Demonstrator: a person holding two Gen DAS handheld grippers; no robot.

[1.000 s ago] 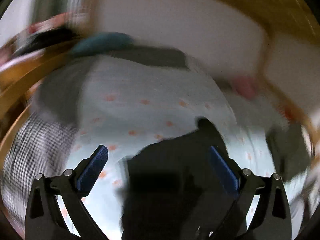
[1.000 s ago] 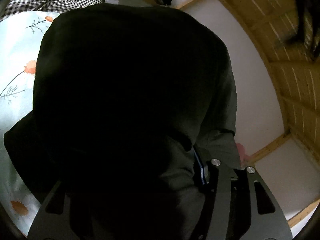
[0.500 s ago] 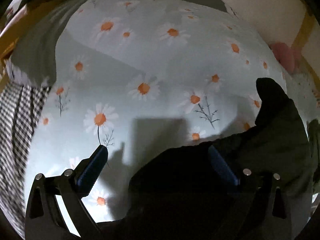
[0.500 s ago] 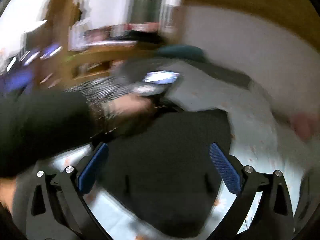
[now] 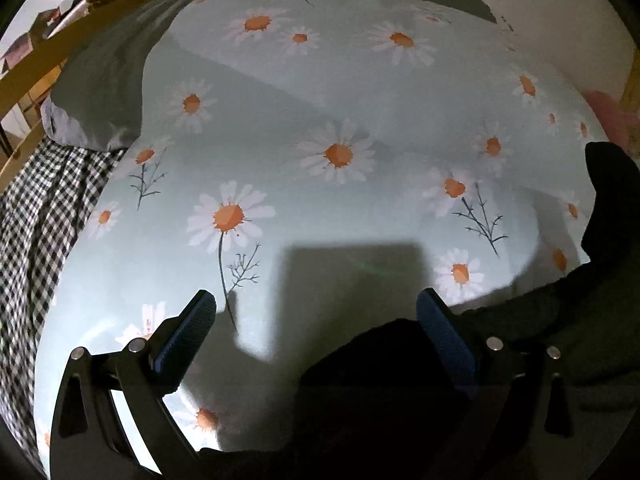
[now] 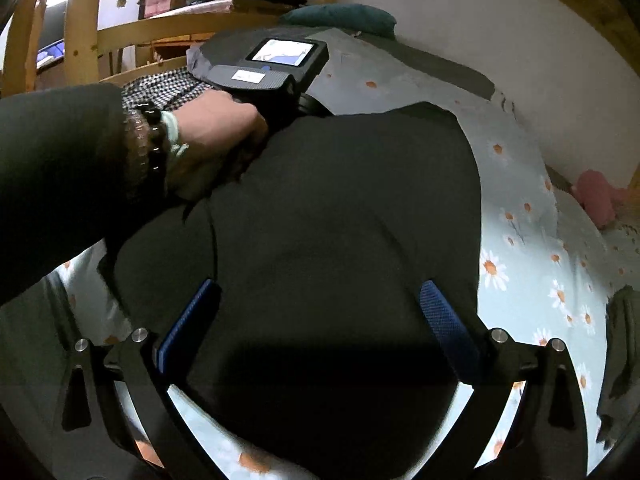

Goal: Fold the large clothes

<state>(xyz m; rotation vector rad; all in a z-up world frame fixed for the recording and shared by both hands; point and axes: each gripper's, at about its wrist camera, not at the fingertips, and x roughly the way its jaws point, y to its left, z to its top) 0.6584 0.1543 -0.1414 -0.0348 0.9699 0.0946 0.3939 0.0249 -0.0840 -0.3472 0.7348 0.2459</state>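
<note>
A dark garment (image 6: 340, 240) lies spread on the daisy-print bed cover (image 5: 320, 120). The right tongs (image 6: 316, 320) hang released above it, having just opened, nothing between the pads. At ten o'clock the left hand (image 6: 212, 148) angles its tongs (image 5: 316, 320) down, spread wide over the garment's edge.

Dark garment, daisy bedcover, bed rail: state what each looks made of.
Dark garment: thick matte cloth, perhaps fleece or sweatshirt knit; it lies in soft rounded folds without shine. Daisy bedcover: smooth printed woven fabric, likely cotton or a blend; flat print, shallow creases. Bed rail: light wood, apparently varnished; yellowish tone and slight sheen.
</note>
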